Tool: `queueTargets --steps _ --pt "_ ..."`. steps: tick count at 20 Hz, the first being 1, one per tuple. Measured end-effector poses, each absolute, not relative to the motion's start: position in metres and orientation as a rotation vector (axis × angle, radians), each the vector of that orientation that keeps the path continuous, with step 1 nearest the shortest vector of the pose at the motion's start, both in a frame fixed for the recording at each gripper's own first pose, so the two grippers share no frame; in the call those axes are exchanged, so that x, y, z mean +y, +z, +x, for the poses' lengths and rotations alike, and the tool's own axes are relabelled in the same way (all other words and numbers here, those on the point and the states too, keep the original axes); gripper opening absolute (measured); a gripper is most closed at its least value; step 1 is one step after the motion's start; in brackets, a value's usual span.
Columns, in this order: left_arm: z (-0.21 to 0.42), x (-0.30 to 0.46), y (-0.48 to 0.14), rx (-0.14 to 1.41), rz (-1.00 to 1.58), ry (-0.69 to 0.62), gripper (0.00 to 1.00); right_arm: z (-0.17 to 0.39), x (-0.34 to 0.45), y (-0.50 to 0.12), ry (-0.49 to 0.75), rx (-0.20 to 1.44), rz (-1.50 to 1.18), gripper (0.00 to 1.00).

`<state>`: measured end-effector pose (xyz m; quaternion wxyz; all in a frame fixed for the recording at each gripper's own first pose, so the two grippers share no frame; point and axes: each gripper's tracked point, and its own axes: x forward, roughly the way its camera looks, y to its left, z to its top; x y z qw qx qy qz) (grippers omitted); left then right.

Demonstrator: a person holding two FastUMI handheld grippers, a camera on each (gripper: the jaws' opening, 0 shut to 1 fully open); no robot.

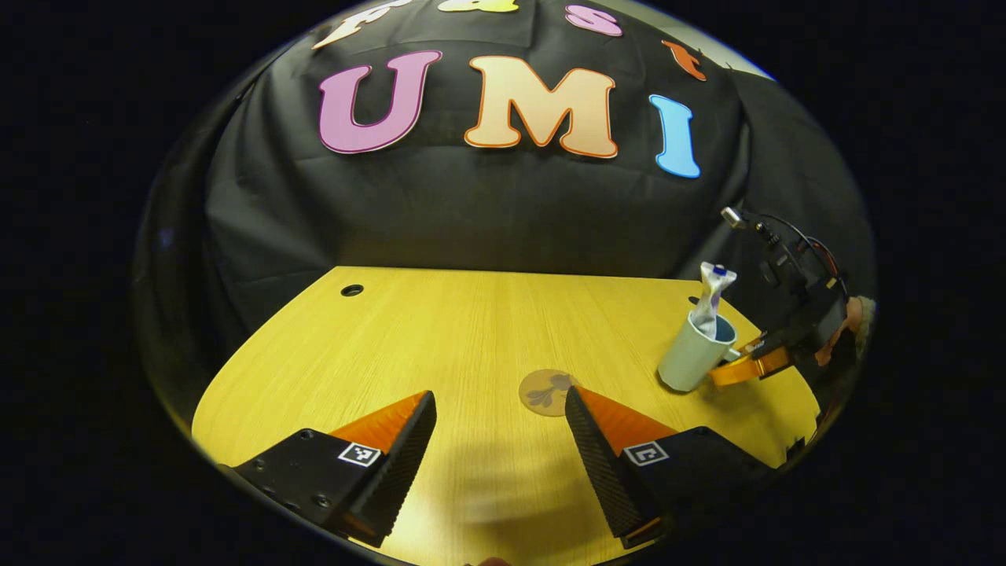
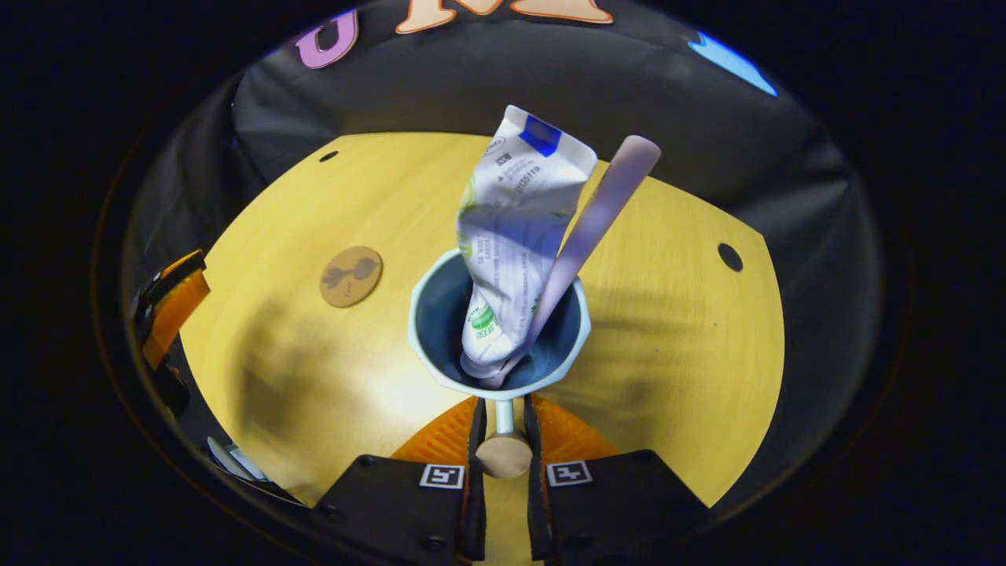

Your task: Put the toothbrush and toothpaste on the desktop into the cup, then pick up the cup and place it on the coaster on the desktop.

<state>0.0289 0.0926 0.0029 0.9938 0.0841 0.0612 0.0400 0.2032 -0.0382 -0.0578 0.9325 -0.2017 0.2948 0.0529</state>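
A pale blue cup (image 2: 440, 314) fills the middle of the right gripper view, with a crumpled white toothpaste tube (image 2: 511, 236) and a pale toothbrush (image 2: 597, 212) standing in it. My right gripper (image 2: 503, 448) is shut on the cup's handle (image 2: 503, 453). In the left gripper view the same cup (image 1: 692, 358) stands tilted at the right, held by the right gripper (image 1: 747, 368). The round brown coaster (image 1: 545, 391) lies on the wooden desktop (image 1: 440, 338) just past my open left gripper (image 1: 499, 424). In the right gripper view the coaster (image 2: 350, 276) lies left of the cup.
The desktop has a cable hole at its far left corner (image 1: 351, 290) and another at the right (image 2: 729, 257). The black cloth wall (image 1: 487, 204) closes the far side. The left gripper (image 2: 169, 306) shows at the left edge of the right gripper view.
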Motion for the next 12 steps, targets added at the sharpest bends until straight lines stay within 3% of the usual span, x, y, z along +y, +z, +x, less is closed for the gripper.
queueTargets --steps 12 --pt "0.013 0.139 0.011 0.105 0.105 0.162 0.95 0.245 0.087 -0.078 0.303 0.612 -0.517 0.23"
